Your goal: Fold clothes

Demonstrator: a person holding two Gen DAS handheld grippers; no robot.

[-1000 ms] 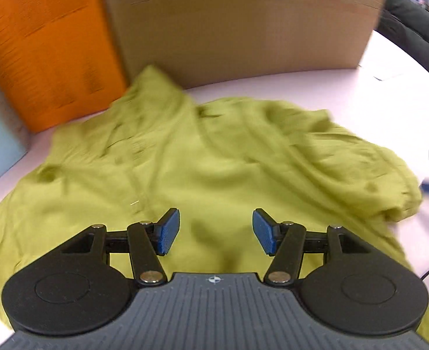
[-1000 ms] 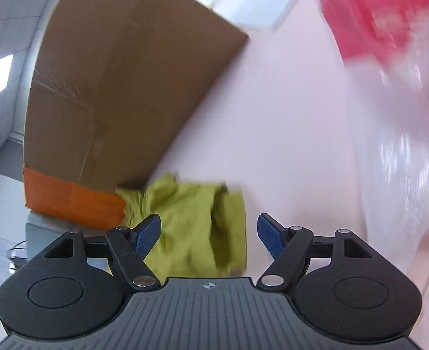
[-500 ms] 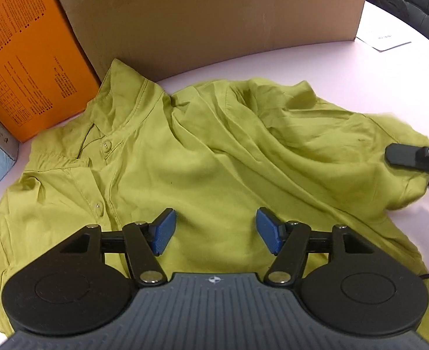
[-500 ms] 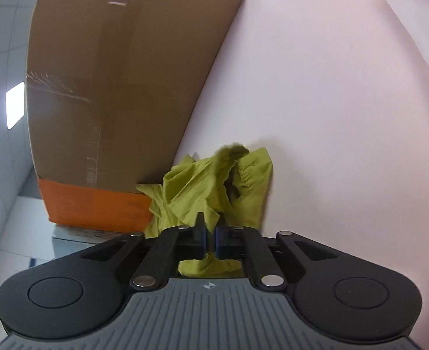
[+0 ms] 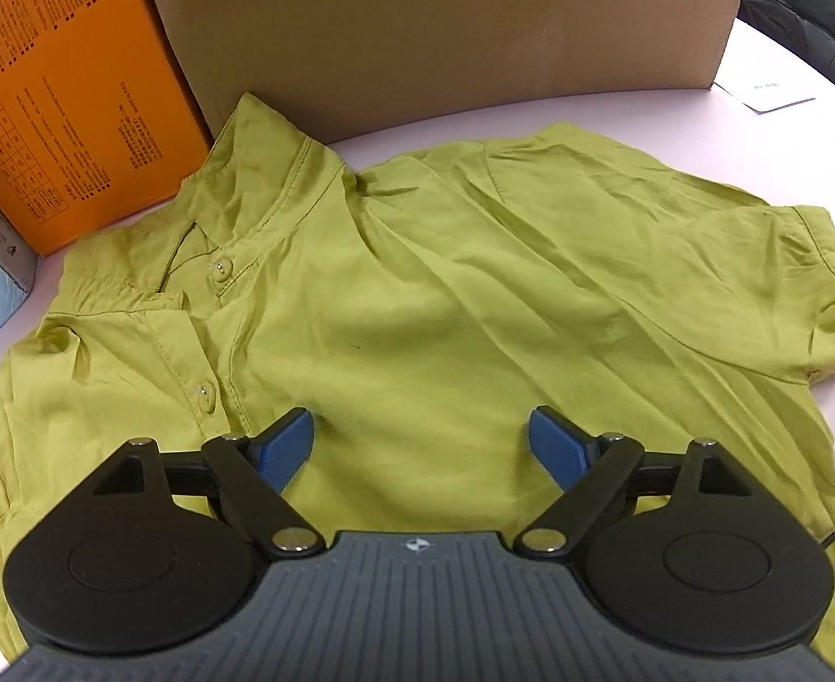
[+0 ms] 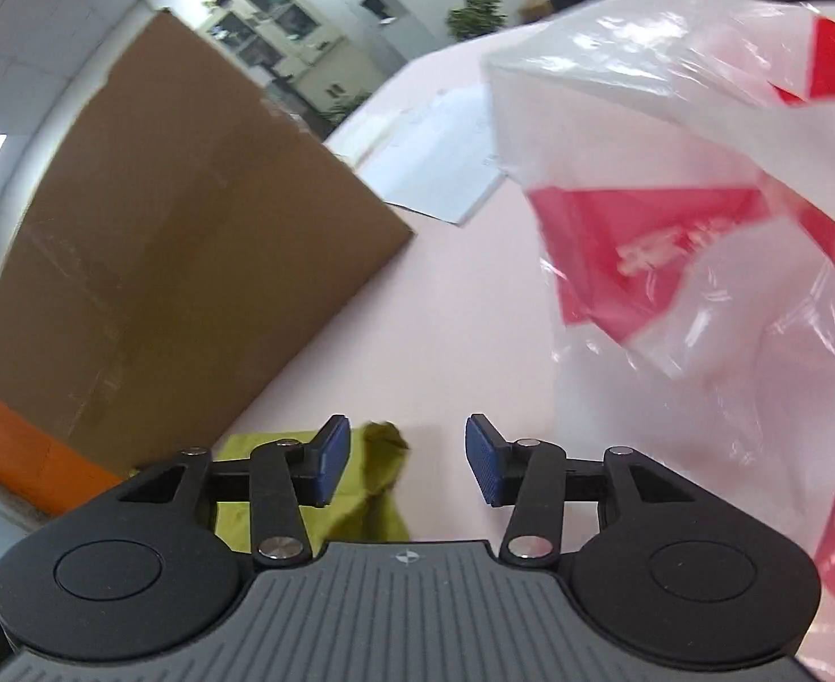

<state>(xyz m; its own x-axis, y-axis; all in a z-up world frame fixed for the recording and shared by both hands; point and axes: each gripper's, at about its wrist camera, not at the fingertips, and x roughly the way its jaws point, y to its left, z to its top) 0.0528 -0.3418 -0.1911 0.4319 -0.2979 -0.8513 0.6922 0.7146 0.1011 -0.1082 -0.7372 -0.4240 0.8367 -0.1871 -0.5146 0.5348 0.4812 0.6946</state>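
A yellow-green buttoned shirt lies spread face up on the pale pink table, its collar toward the boxes at the back and one short sleeve out to the right. My left gripper is open and empty, hovering over the shirt's chest. My right gripper is open and empty, lifted above the table. Only a small part of the shirt shows between and below its fingers.
A large cardboard box stands right behind the collar, also in the right wrist view. An orange box sits at the back left. Papers lie at the far right. A white and red plastic bag stands at the right.
My right gripper, shut on the shirt's right sleeve half a second ago, has let go, opened and lifted away. The sleeve now lies flat. The left gripper stays open over the shirt.
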